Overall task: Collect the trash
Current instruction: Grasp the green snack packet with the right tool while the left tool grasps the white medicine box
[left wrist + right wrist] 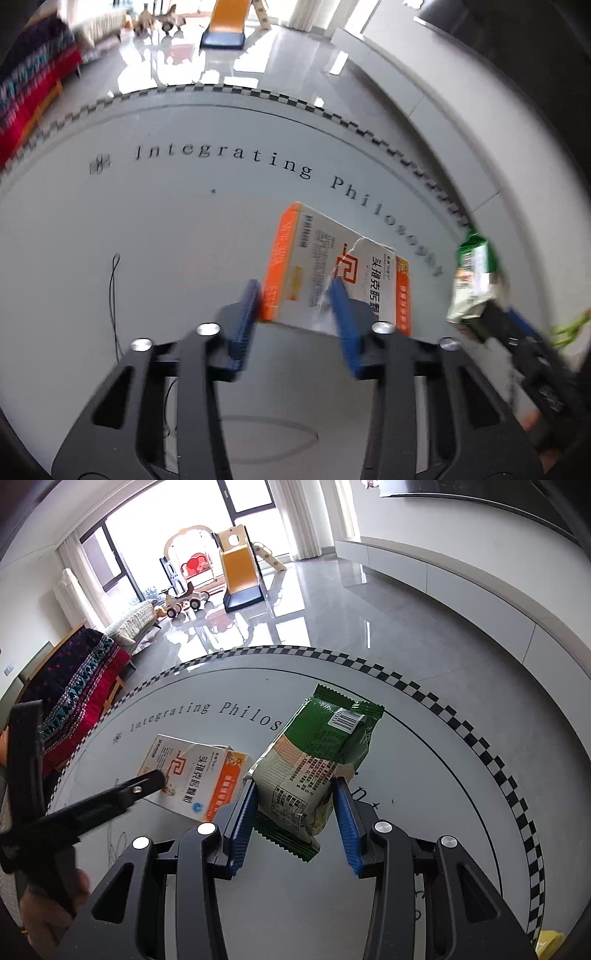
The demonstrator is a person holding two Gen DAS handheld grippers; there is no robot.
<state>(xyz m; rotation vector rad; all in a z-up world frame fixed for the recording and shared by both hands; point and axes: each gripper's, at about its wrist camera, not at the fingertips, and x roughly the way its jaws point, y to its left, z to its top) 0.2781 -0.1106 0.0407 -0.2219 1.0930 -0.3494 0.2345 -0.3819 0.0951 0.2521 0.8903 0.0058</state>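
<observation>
Two pieces of trash show on the round white counter [424,775]: one cardboard box [332,269] and one snack packet [314,771]. There are two tools, one in each of the person's hands.

The box is a flat rectangular carton, white with orange bands and red and dark printed characters, and a tear runs across its upper face. It lies on the counter at the left, and the left tool [295,295] is closed on its near end: one ribbed blue pad presses the orange side edge and the other bears on the torn top face. No earlier view is given to compare.

The packet is a soft, crinkled plastic pouch, green at its serrated sealed ends and pale in the middle, with a barcode label near the far end. It sits just right of the box. The right tool [295,805] grips its near half, both ribbed blue pads touching its sides, and the near end looks raised off the surface.

The counter is smooth and glossy, edged with a black-and-white checkered band and printed with dark lettering. A thin dark thread [114,295] lies on it at the left.
</observation>
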